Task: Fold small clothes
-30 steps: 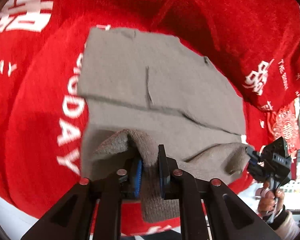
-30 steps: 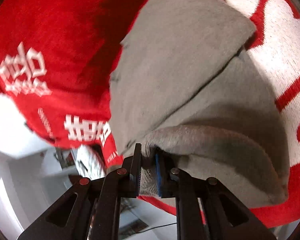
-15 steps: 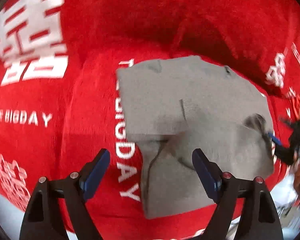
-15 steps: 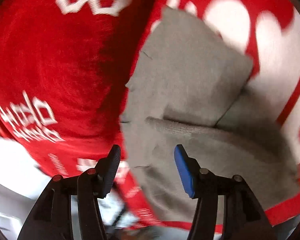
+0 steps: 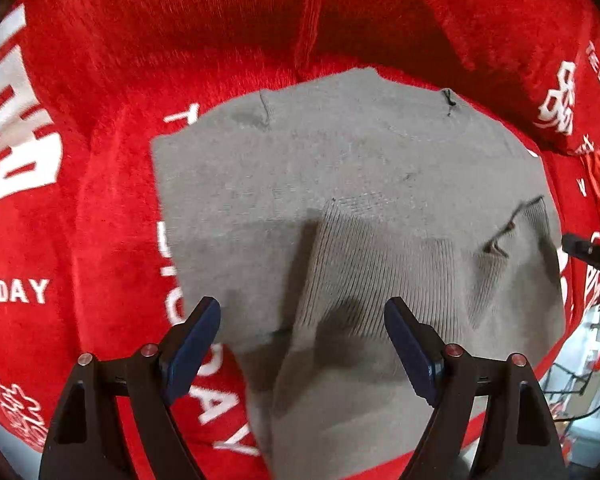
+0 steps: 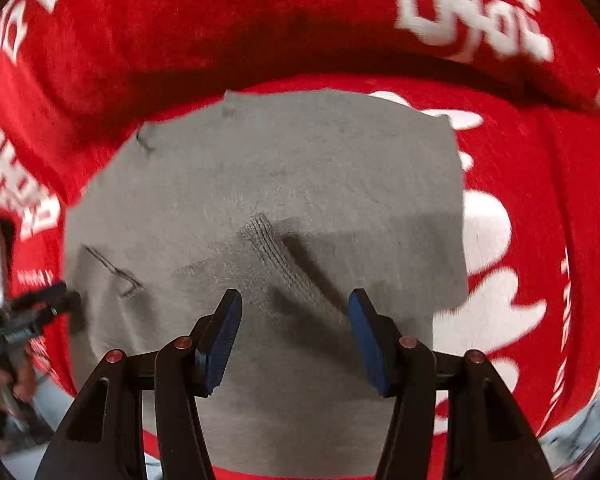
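The grey garment is laid folded on the red blanket; both the left tool and right tool are held apart above it, nothing clamped, likely so the fold can settle.

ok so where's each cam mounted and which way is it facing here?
Left wrist: sits on the left gripper, looks steeply down at the folded grey knit garment on a red blanket; its own open blue-padded fingers show, right gripper's tip at the right edge.
Right wrist: sits on the right gripper, looks steeply down at the same garment; its own open fingers show, left gripper and a hand at the left edge.
Shared: garment, blanket, each other's gripper.
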Demonstrator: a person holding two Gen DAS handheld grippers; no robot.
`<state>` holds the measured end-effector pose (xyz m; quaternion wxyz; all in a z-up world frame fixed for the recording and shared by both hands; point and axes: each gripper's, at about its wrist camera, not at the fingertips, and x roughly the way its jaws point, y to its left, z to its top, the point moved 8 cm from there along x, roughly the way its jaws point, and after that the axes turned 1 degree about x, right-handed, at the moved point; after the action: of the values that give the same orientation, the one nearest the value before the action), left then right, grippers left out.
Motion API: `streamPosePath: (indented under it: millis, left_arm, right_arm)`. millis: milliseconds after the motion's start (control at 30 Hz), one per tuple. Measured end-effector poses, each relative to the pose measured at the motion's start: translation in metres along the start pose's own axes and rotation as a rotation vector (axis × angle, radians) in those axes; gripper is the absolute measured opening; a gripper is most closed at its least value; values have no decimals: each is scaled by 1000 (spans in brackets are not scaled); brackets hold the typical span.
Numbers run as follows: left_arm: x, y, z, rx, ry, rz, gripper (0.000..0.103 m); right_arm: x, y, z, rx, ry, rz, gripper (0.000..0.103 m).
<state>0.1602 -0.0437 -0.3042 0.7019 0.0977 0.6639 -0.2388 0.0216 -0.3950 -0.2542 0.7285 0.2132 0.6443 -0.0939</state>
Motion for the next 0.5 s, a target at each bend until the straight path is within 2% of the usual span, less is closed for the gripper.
streamPosePath:
  millis: [67,133,167,200,233,267,300,333,367,467,500]
  left_arm:
    - [7,-4,1,-13,14,-22,84]
    - [15,-9,0,-18,33,-35,70]
    - [19,-11,-2,-23,45,-44,68]
    - [23,-14,-4,-31,54,-59,67]
    - [25,-17,-5,-37,47,-70,59]
    - [25,-20,-6,-39,38,-74,54]
    - [23,-23,-6,-45,23,-80,42]
    - [21,-25,-6,-53,10,-89,21]
    - [17,-27,-6,-70,-2,-98,14]
    - [2,-25,-7,-115,-44,-107,12]
    - [-7,-24,-9,-128,-65,-112,8]
  right_arm:
    - [7,2,2,-27,22,6,60]
    - [17,3,3,-54,44,-4,60]
    - [21,3,3,-70,59,-5,59]
    - [24,5,2,-84,62,4,43]
    - [25,9,1,-104,67,10,6]
    - [22,11,0,-130,52,-11,6]
    - [17,14,0,-157,35,-22,6]
    - [10,18,-2,-197,16,-35,6]
    - [3,20,-4,-220,1,-41,6]
    - [-27,21,-11,-223,-30,-2,6]
    - [-37,20,-12,-217,-43,6,6]
